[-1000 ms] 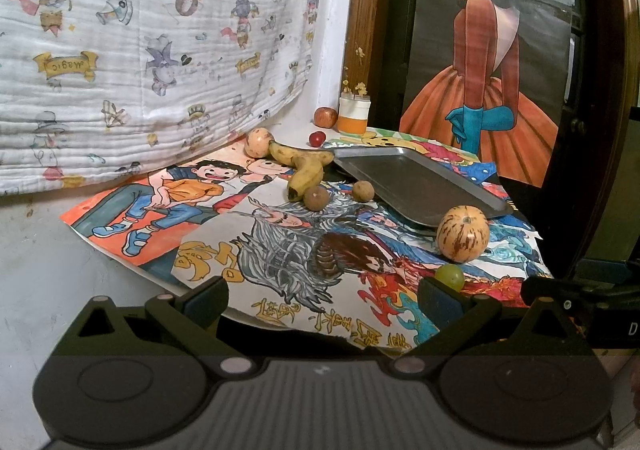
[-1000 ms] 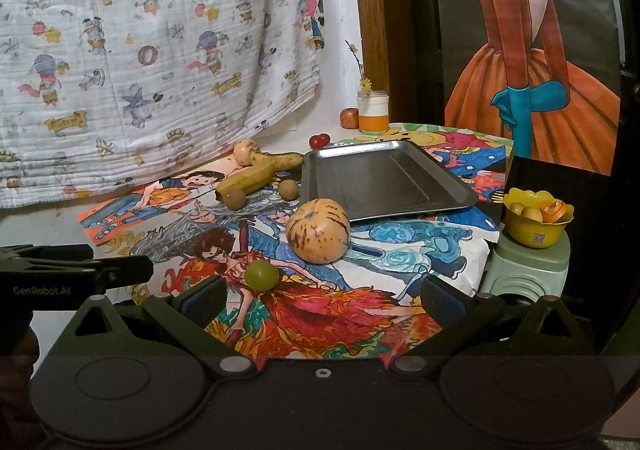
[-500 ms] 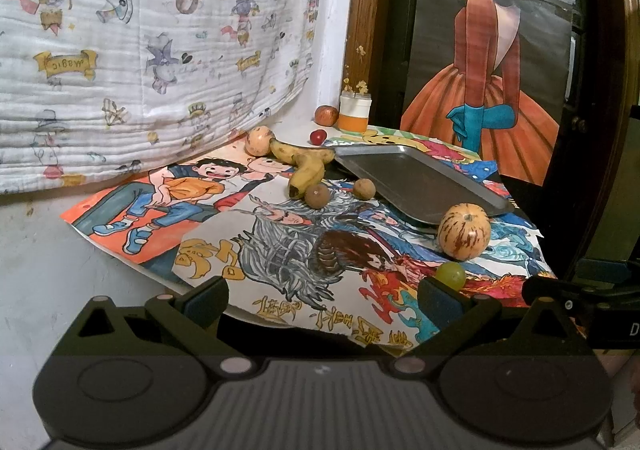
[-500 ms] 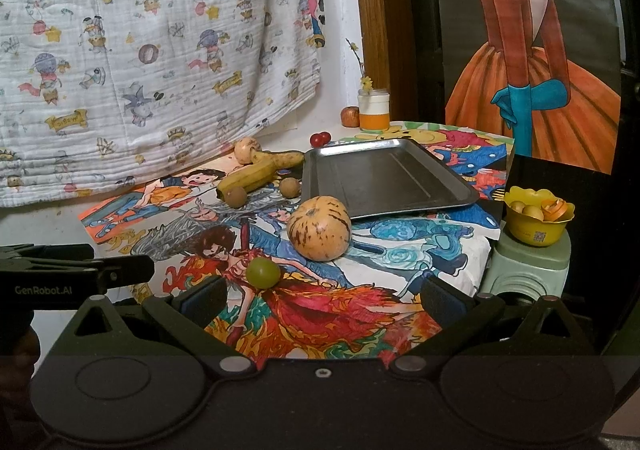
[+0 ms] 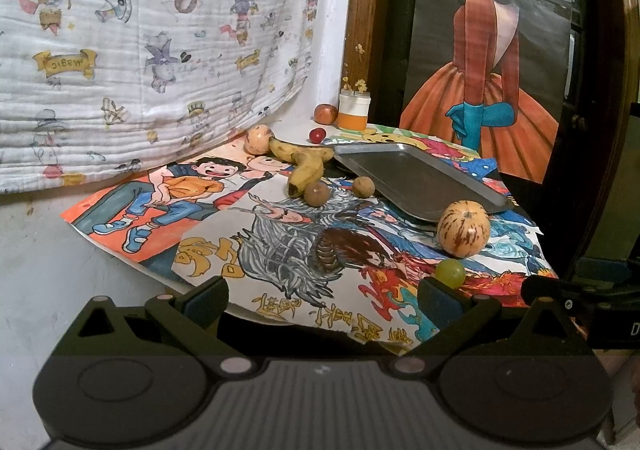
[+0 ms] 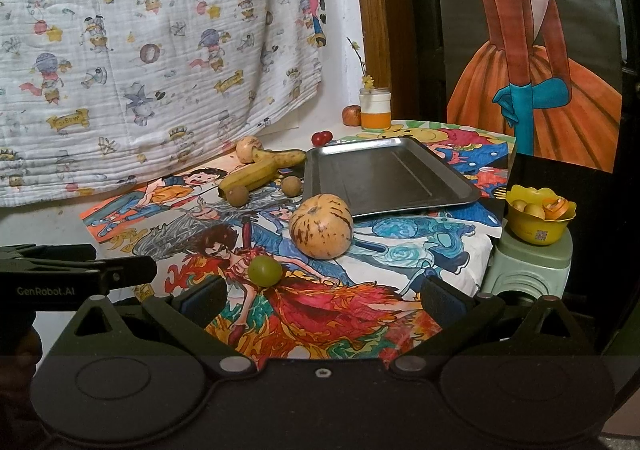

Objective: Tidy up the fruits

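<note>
both grippers (image 6: 322,300) gape; bananas (image 6: 256,172) seemingly lie crosswise, left-right

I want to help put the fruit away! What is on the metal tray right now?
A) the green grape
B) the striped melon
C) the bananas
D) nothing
D: the tray shows only bare metal; the bananas, grape and melon all lie on the drawings beside it.

Printed blanket (image 5: 132,50), dancer poster (image 5: 488,62) — green stool (image 6: 528,270).
</note>
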